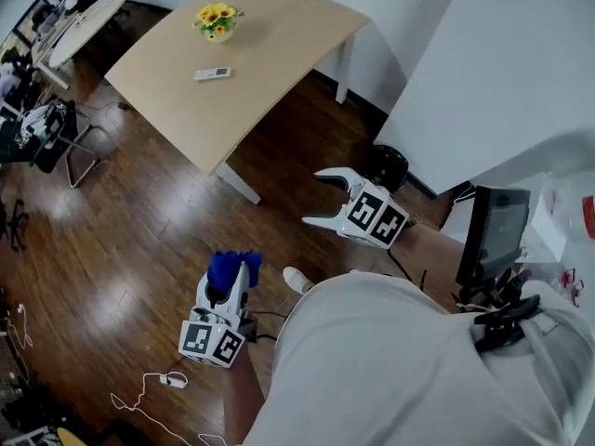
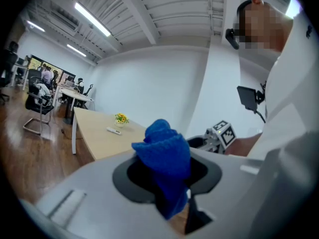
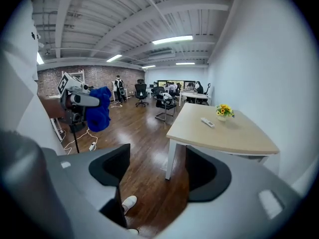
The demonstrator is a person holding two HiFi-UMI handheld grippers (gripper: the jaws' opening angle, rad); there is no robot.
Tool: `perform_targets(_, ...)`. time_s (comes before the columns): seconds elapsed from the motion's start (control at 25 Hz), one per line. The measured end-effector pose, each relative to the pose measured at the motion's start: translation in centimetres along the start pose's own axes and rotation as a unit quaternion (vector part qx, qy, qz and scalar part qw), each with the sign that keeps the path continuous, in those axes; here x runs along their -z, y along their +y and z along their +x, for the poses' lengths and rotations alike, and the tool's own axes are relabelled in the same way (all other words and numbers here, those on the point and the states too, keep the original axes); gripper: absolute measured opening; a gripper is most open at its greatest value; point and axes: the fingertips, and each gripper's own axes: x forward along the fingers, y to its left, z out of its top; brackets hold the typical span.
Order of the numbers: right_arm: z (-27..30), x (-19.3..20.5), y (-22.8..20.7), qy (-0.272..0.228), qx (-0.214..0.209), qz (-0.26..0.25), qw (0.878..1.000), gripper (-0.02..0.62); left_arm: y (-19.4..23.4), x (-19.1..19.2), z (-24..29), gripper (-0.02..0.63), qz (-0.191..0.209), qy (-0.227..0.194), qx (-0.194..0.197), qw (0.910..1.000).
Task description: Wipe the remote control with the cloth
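Pinches a bunched blue cloth (image 2: 163, 153) in left gripper (image 1: 232, 277). Holds right gripper (image 1: 314, 198) agape, empty. Faces a slim white remote (image 1: 212, 74) flat on table (image 1: 279, 45).

Open wooden floor (image 1: 139, 240) was left clear along the near side of the worktop (image 1: 279, 63). The remote control (image 1: 212, 74) was crowded only by a flower pot (image 1: 218, 21) set near it on the far side. The right was closed off by a white wall (image 1: 493, 72).
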Motion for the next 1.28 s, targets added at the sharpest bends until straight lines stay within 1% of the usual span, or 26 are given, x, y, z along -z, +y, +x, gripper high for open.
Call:
perform_targets(0.08, -3.1, 1.1, 0.2, -0.013, -0.001, 0.014, 1.0, 0.35, -2.6, 0.7, 0.8, 0.144, 0.004, 0.007, -0.004, 1.0)
perform_targets(0.2, -7.2, 4.0, 0.3, -0.021, 0.001, 0.04, 0.999, 0.351, -6.8, 1.9, 1.9, 0.144, 0.012, 0.017, -0.013, 0.9997)
perform_targets(0.36, -10.4, 7.1, 1.2, -0.022, -0.006, 0.051, 0.998, 0.351, -11.9, 3.3, 2.4, 0.144, 0.03, 0.033, -0.005, 0.999)
perform_targets(0.48, -12.3, 8.0, 1.4, -0.019, -0.008, 0.039, 0.999, 0.351, -14.4, 4.1, 2.2, 0.144, 0.035, 0.045, -0.01, 0.9983)
perform_targets(0.56, -13.1, 8.7, 1.0, -0.014, -0.004, 0.028, 1.0, 0.351, -15.3, 4.9, 2.3, 0.144, 0.036, 0.049, -0.015, 0.998)
perform_targets(0.72, -12.4, 10.1, 0.3, -0.014, 0.001, 0.011, 1.0, 0.351, -15.3, 6.8, 3.1, 0.144, 0.045, 0.055, -0.019, 0.9973)
perform_targets(0.96, -13.0, 9.9, 0.7, 0.003, -0.003, 0.01, 1.0, 0.351, -16.4, 6.2, 3.5, 0.144, 0.044, 0.07, -0.014, 0.9965)
perform_targets(1.08, -13.4, 10.6, 0.8, 0.001, -0.003, 0.008, 1.0, 0.351, -17.1, 6.9, 3.9, 0.144, 0.048, 0.076, -0.012, 0.9959)
perform_targets(1.28, -14.4, 11.8, 1.2, -0.004, 0.005, 0.004, 1.0, 0.351, -18.4, 8.0, 3.7, 0.145, 0.059, 0.076, -0.005, 0.9954)
